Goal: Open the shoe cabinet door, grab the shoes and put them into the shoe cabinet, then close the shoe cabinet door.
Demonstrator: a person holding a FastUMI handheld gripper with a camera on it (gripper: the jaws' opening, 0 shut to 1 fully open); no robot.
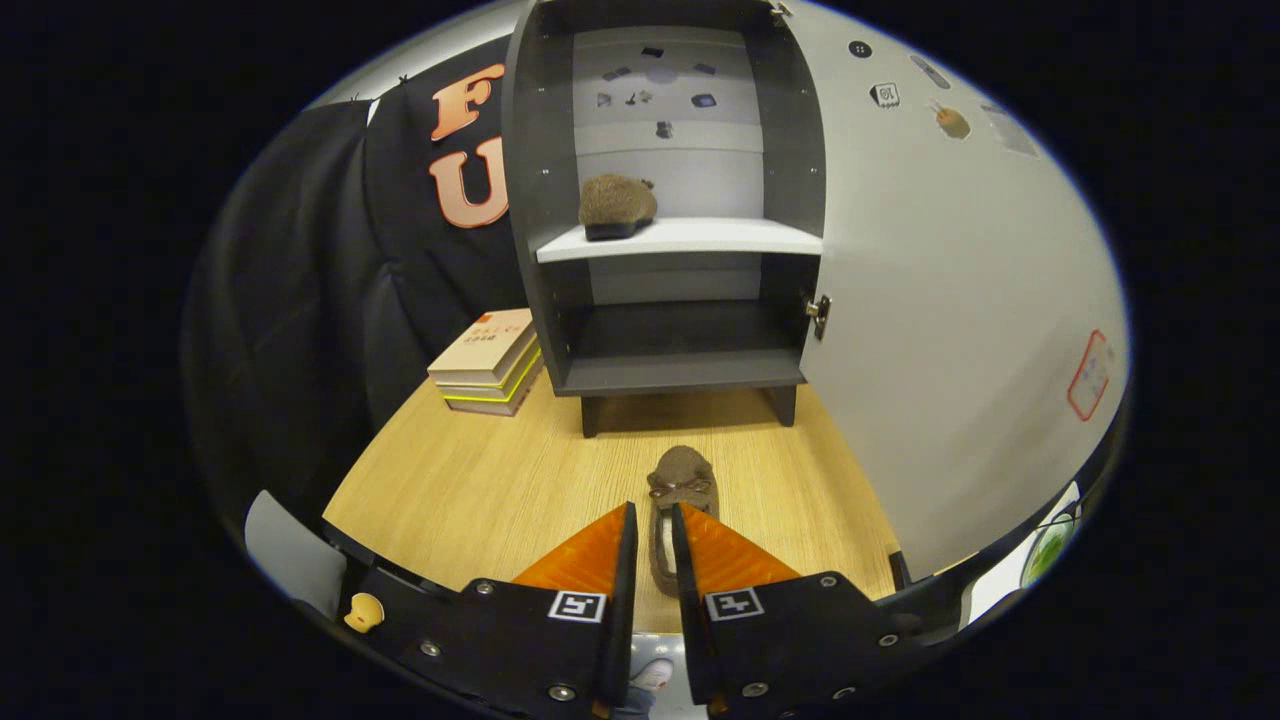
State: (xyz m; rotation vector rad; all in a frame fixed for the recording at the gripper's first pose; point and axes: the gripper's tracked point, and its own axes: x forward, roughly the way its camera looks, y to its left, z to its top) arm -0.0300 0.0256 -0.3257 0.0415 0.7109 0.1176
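Note:
The dark shoe cabinet (540,180) stands open at the far side of the wooden table, its pale door (950,300) swung out to the right. One brown furry shoe (617,205) rests on the white upper shelf (720,238). A second brown shoe (682,475) with a small bow lies in front of the cabinet, toe pointing at it. My gripper (653,510) is shut on this shoe's rear part, the fingers (590,555) pinching it with only a narrow gap. The heel end is partly hidden behind the fingers.
A stack of books (490,362) lies on the wooden table (470,490) left of the cabinet. The cabinet's dark lower compartment (680,335) holds nothing. The open door walls off the right side. Black cloth hangs behind and to the left.

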